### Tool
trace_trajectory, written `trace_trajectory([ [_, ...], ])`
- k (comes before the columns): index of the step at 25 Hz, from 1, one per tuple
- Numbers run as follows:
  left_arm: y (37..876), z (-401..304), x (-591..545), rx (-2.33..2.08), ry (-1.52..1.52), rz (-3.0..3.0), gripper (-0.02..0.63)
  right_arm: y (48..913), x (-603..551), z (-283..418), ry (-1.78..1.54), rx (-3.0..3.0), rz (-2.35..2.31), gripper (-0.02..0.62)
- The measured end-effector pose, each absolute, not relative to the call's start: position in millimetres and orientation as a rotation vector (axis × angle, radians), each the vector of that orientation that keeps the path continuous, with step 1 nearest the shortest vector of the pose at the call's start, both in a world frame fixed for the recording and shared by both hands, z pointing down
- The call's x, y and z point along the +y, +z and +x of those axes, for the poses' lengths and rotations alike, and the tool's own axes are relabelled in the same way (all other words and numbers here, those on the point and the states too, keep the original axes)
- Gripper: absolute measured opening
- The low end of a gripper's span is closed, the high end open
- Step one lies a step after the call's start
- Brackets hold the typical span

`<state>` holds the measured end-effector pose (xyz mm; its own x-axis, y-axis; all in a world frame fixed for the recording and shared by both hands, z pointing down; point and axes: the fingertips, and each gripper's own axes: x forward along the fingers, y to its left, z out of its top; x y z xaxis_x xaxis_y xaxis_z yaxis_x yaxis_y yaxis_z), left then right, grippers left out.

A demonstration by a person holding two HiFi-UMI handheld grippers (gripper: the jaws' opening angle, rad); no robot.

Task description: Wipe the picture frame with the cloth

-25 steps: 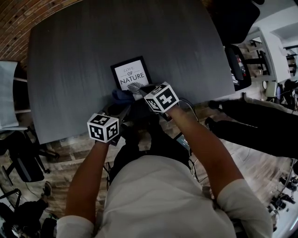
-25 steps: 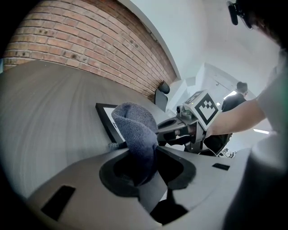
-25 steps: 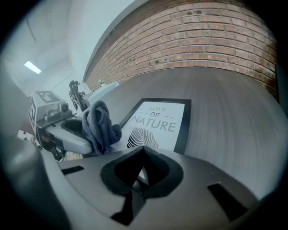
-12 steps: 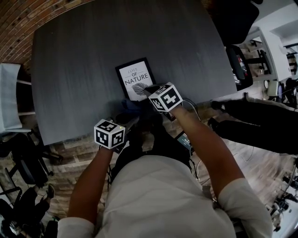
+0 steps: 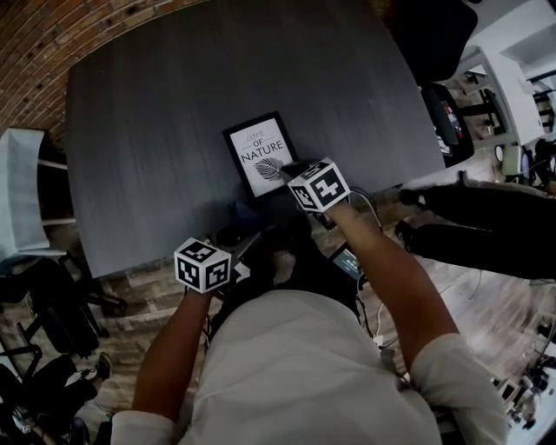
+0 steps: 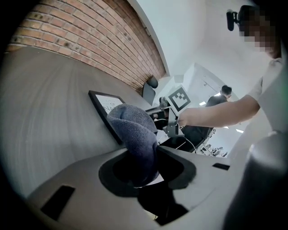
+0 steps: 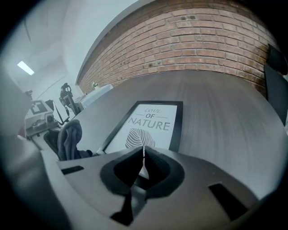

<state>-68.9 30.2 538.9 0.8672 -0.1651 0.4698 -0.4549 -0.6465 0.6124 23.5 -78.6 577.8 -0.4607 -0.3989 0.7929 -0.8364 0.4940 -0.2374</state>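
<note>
Head view, picture frame (image 5: 263, 155): laid flat on the table (image 5: 156, 104), close to the near edge. The long axis runs from the near edge toward the far side, leaned slightly left. The print's top is turned away from the person.
Head view, table: dark grey, with a fine grain.
Head view, room: a brick wall (image 5: 52, 26) is seen past the far left corner, a plank floor (image 5: 148, 282) below the near edge, and chairs (image 5: 48, 300) at the left.
Left tool view, left tool (image 6: 148, 155): closed on the cloth (image 6: 135, 130), which is bunched and stands up out of the jaws. It is held near the frame's near left corner; contact cannot be told.
Right tool view, right tool (image 7: 143, 155): jaws pressed together, nothing gripped. The tip is set over the frame's near end, below the leaf print; contact cannot be told.
Right tool view, frame: black border, white print, lettering read upright, long axis pointed toward the brick wall.
</note>
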Motion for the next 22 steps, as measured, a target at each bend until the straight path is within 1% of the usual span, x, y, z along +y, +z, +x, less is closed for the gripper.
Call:
trace_trajectory([
  [5,532.1,-91.3,1.4,-0.522,0.475,2.298,0.123,574.1,-77.6,32.6,0.816,-2.050,1.047,0.017],
  [10,514.6,-96.7,-72.6,-0.603,0.527,2.409,0.124,572.1,-78.6,25.4,0.825,-2.074,1.058,0.017],
  [17,503.7,-60.9,-169.2,-0.587,0.748,2.589,0.126,580.1,-77.5,15.6,0.792,-2.083,0.985,0.015],
  [20,508.2,-37.9,-195.7,-0.541,0.836,2.646,0.126,579.4,-78.6,16.1,0.837,-2.101,0.961,0.015],
  [22,512.9,-23.8,-210.2,-0.524,0.839,2.648,0.126,579.5,-79.5,16.6,0.869,-2.105,0.952,0.014],
])
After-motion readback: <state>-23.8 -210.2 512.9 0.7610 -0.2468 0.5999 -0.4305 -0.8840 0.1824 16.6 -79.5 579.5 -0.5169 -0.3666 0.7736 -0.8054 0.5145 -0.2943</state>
